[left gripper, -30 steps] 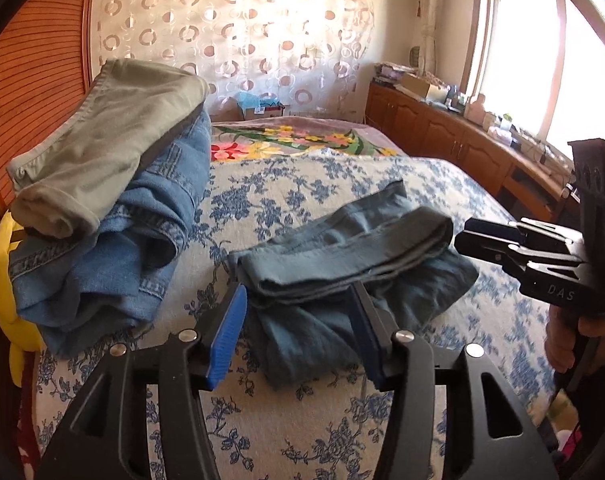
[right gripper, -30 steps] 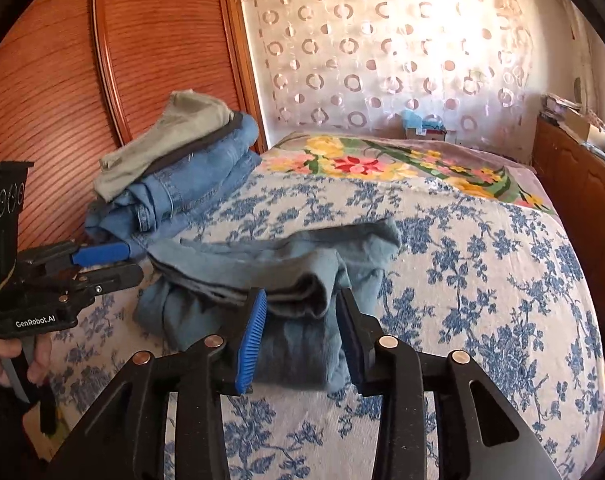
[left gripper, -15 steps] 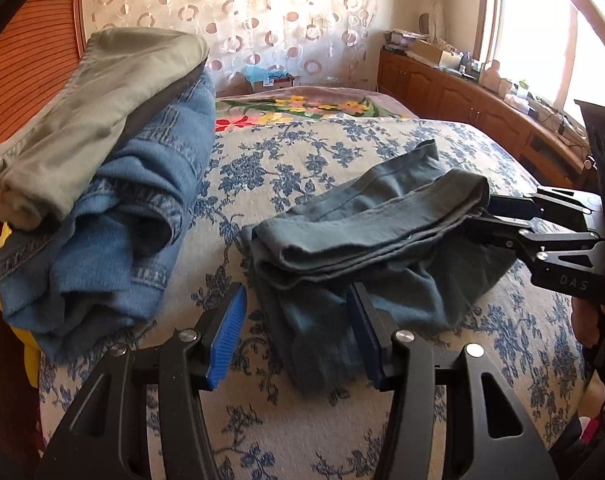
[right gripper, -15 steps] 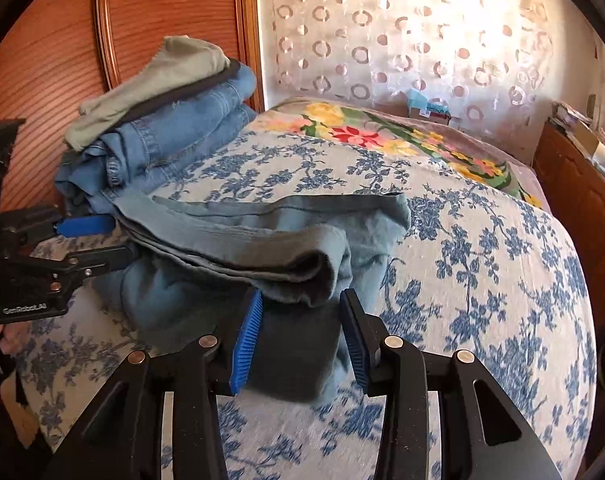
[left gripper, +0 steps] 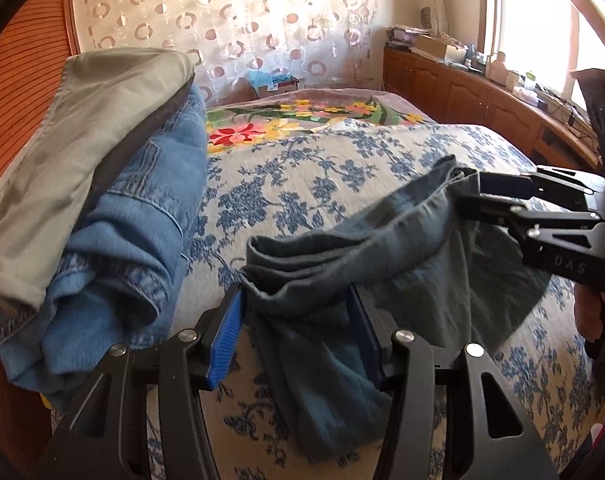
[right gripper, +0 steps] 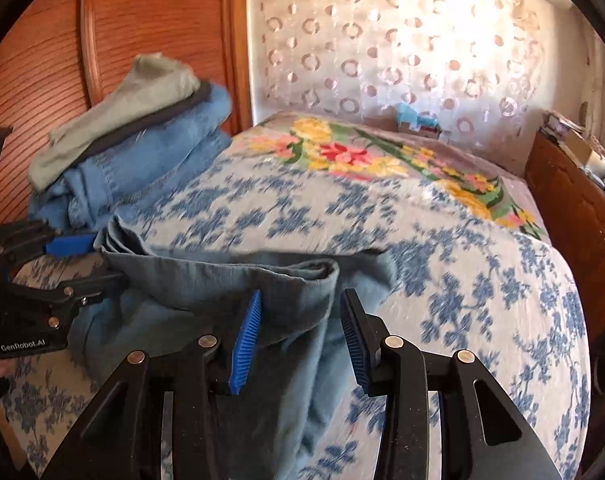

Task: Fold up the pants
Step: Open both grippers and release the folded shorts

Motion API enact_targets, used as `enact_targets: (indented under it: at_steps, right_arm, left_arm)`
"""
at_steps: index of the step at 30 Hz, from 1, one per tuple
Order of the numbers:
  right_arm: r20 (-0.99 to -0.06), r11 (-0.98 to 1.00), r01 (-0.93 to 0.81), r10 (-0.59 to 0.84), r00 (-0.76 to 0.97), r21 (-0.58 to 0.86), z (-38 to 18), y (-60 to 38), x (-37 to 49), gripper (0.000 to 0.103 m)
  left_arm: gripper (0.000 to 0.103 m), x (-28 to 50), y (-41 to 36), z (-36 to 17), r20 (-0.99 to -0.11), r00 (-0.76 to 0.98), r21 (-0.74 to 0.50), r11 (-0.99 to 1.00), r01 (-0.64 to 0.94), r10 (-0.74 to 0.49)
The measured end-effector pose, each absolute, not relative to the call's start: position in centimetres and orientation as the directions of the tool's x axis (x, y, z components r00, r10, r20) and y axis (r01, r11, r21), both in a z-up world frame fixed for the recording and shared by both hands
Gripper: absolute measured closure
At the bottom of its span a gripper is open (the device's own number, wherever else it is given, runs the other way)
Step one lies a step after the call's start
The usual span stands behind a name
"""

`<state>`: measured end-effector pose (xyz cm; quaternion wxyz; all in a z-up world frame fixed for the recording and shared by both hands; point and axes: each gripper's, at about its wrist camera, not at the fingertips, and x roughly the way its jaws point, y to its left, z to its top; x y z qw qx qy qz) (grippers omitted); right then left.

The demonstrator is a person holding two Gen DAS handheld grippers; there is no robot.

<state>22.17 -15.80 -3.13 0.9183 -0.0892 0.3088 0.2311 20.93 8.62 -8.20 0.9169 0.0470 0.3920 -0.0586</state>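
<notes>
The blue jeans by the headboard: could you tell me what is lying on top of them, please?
On the blue jeans lies a folded grey-green garment, with a dark layer's edge showing between them. Whatever lies under the pile is mostly covered.

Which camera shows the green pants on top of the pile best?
The left wrist view. There the green pants fill the upper left, large and fairly sharp, lying over the blue jeans. In the right wrist view they are smaller, farther off and blurred.
</notes>
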Motion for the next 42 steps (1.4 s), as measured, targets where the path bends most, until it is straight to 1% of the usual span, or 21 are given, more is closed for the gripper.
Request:
enact_targets:
  at_steps: [6,10,14,16,18,19,25,26,27,28,29,30,33,35,36,38,40,42]
  right_arm:
    - [-0.548,0.901,-0.434,0.365,0.752,0.004,-3.0,-17.4,21.7,0.061]
    - [-0.569,0.896,-0.441,0.385,0.727,0.043,-3.4,-18.0,21.8,0.061]
    - [-0.591,0.883,-0.468,0.398,0.701,0.038,-3.6,-17.8,21.4,0.061]
    - [-0.605,0.876,-0.482,0.401,0.687,0.034,-3.9,-17.6,21.3,0.061]
    - [-0.617,0.87,-0.492,0.406,0.674,0.036,-3.9,-17.5,21.6,0.061]
    - [-0.621,0.867,-0.496,0.411,0.667,0.041,-3.9,-17.4,21.8,0.061]
    - [-0.637,0.854,-0.514,0.442,0.632,0.082,-3.8,-17.0,23.6,0.061]
    - [-0.644,0.849,-0.52,0.448,0.62,0.091,-3.8,-16.9,24.0,0.063]
    - [-0.652,0.844,-0.528,0.455,0.606,0.097,-3.9,-16.7,24.4,0.076]
    - [-0.659,0.838,-0.537,0.461,0.595,0.101,-3.9,-16.6,24.8,0.078]
    - [-0.658,0.836,-0.541,0.461,0.596,0.096,-3.8,-16.5,25.0,0.083]
    - [-0.651,0.837,-0.54,0.461,0.603,0.092,-3.6,-16.5,25.2,0.09]
    - [-0.607,0.856,-0.509,0.453,0.653,0.091,-2.9,-16.9,25.4,0.09]
    - [-0.597,0.874,-0.48,0.424,0.681,0.075,-2.8,-17.1,25.3,0.089]
    - [-0.596,0.874,-0.48,0.426,0.68,0.076,-2.8,-17.1,25.2,0.085]
    - [-0.601,0.875,-0.477,0.424,0.677,0.08,-2.9,-17.3,24.9,0.083]
    - [-0.607,0.875,-0.479,0.419,0.675,0.071,-3.0,-17.6,24.1,0.08]
    - [-0.605,0.87,-0.49,0.42,0.676,0.057,-3.1,-17.9,22.7,0.073]
  left_arm:
    - [0.05,20.9,9.5,-7.7,-0.703,0.707,0.011,0.994,0.11,-0.071]
    - [0.05,20.4,9.7,-7.8,-0.706,0.703,-0.006,0.994,0.112,-0.084]
    - [0.048,20.0,9.5,-8.0,-0.705,0.699,-0.037,0.99,0.133,-0.121]
    - [0.035,19.8,9.4,-8.1,-0.706,0.696,-0.045,0.989,0.141,-0.132]
    - [0.029,19.4,9.4,-8.2,-0.701,0.698,-0.056,0.988,0.147,-0.144]
    - [0.027,19.4,9.4,-8.3,-0.702,0.697,-0.061,0.987,0.148,-0.148]
    - [0.027,18.6,9.5,-8.2,-0.701,0.698,-0.061,0.988,0.145,-0.146]
    - [0.027,18.6,9.6,-8.2,-0.705,0.695,-0.059,0.987,0.147,-0.145]
    - [0.027,18.5,9.6,-8.2,-0.709,0.691,-0.056,0.987,0.149,-0.144]
    - [0.027,18.4,9.6,-8.3,-0.711,0.688,-0.053,0.987,0.152,-0.144]
    - [0.027,18.2,9.5,-8.3,-0.711,0.688,-0.05,0.986,0.156,-0.145]
    - [0.027,17.8,9.5,-8.2,-0.709,0.69,-0.044,0.986,0.162,-0.145]
    - [0.027,17.1,9.4,-8.4,-0.71,0.688,-0.039,0.985,0.17,-0.147]
    - [0.027,16.7,9.4,-8.5,-0.714,0.683,-0.04,0.983,0.179,-0.154]
    - [0.027,16.7,9.4,-8.5,-0.715,0.682,-0.041,0.983,0.181,-0.156]
    - [0.027,16.2,9.4,-8.7,-0.719,0.676,-0.042,0.981,0.189,-0.161]
    - [0.03,15.9,9.4,-8.7,-0.721,0.672,-0.044,0.979,0.201,-0.17]
    - [0.031,15.4,9.4,-8.9,-0.722,0.669,-0.045,0.977,0.207,-0.175]
